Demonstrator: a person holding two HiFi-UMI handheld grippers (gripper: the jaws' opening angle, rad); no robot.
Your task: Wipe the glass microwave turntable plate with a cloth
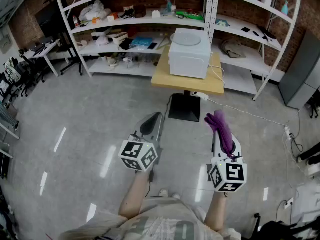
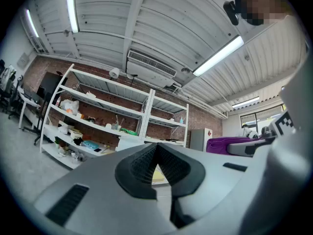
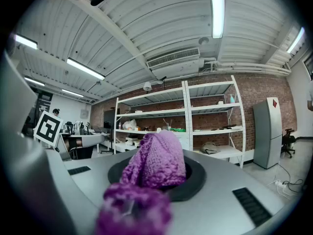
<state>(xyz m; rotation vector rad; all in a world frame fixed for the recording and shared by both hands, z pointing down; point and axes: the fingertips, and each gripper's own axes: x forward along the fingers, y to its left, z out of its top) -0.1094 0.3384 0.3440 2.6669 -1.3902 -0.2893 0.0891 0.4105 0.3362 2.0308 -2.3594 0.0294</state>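
My left gripper point(image 1: 151, 120) low over the grey floor point(image 1: 90, 114), jaws closed on nothing, glass turntable plate point(image 1: 186, 37) well ahead atop the white microwave point(image 1: 189, 60) on a wooden table point(image 1: 164, 77), my right gripper point(image 1: 220, 136) clamped on the purple cloth point(image 1: 218, 123), bunched past the jaws

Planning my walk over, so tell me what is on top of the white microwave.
A round glass plate lies flat on the microwave; nothing else shows there. The roof beneath the plate is covered.
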